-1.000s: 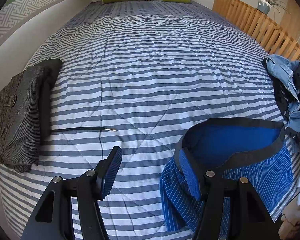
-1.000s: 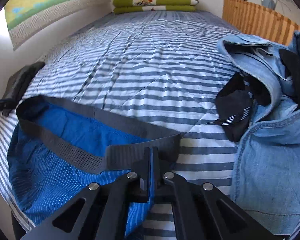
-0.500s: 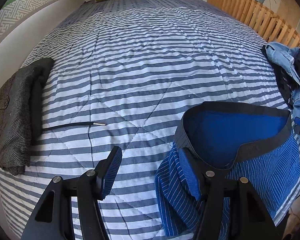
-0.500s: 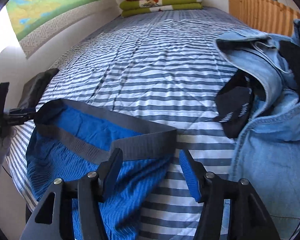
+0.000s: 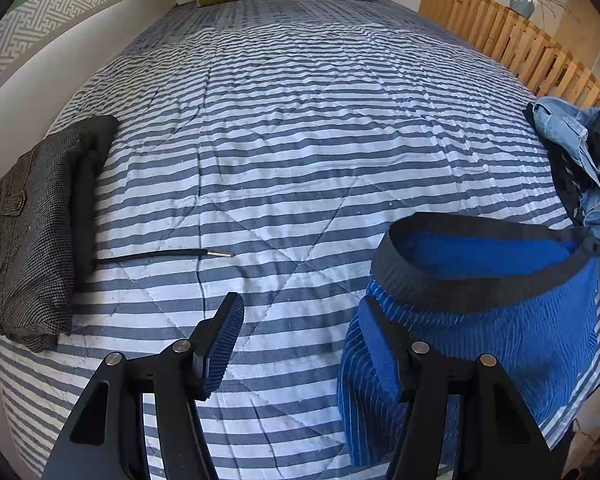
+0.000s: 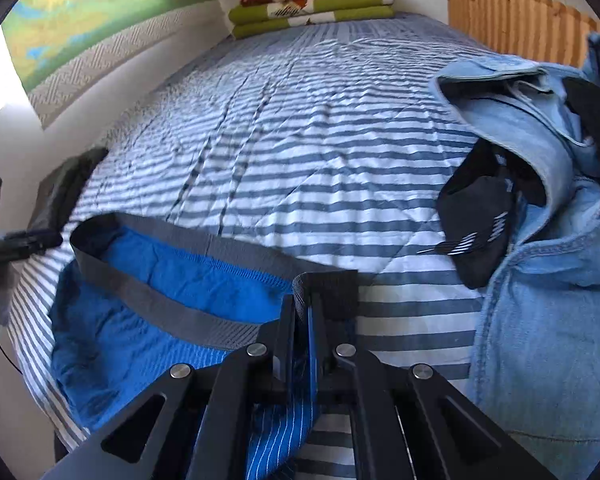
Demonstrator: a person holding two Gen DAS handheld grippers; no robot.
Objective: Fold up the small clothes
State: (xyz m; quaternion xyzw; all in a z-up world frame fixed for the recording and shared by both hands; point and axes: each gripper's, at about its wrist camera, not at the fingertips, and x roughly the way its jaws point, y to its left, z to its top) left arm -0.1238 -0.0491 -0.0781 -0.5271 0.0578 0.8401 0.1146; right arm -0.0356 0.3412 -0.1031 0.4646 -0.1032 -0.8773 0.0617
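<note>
Blue shorts (image 6: 172, 344) may slip: right hand-held gripper (image 6: 302, 312) pinches only the waistband corner, having just closed on it, left hand-held gripper (image 5: 300, 344) spread.

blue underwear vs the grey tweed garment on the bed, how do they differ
The blue underwear is bright blue with a grey waistband; the grey tweed garment is a dark, speckled weave.

The blue underwear is unfolded, its waistband gaping open; the grey tweed garment is a neat folded stack.

The right gripper is shut on the underwear's waistband; nothing touches the tweed garment.

Both rest on the striped quilt.
</note>
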